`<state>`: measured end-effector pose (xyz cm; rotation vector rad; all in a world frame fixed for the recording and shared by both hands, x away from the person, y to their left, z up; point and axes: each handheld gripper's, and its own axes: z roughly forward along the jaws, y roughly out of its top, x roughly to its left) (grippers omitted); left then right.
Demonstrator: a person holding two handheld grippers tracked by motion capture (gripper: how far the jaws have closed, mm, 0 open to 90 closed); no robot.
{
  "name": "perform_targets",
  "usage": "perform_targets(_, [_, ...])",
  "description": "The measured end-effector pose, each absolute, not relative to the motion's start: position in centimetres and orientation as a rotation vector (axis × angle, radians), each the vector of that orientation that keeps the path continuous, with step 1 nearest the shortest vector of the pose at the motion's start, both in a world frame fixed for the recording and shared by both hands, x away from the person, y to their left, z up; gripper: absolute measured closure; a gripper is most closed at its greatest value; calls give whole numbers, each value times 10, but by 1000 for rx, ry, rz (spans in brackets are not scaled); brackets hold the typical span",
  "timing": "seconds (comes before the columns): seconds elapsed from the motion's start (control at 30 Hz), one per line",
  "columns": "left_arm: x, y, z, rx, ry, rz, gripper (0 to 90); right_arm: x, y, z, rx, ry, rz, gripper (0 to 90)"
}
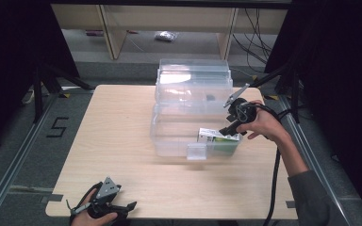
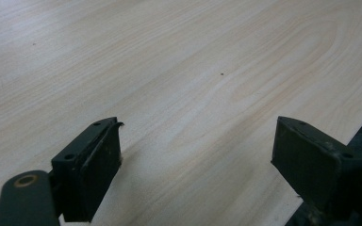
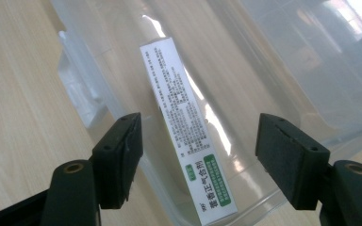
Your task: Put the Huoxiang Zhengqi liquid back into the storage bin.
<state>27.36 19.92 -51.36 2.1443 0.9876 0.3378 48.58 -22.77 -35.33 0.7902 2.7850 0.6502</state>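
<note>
Two tongs: both stand wide with nothing between the pads.
Left tongs: parked low over bare worktop at the near left edge, idle.
Right tongs: held above the near right corner of the clear bin, pads apart and off the carton.
Carton: white and green box, lying flat on the bin floor against the near wall.
Lid: hinged open, standing behind the bin.
Risk: a lower tong pad could catch the bin's near rim on withdrawal and drag or tip the light bin.
Risk: the trailing cable may snag the worktop's right edge.
Open room: broad bare wood left of the bin; little margin on the right.
</note>
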Motion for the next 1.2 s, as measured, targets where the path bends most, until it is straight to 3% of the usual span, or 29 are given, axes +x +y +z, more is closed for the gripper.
perform_targets(1.2, [272,201,-512,2145,981,332,156,422,-240,-368,930,2519,992,238])
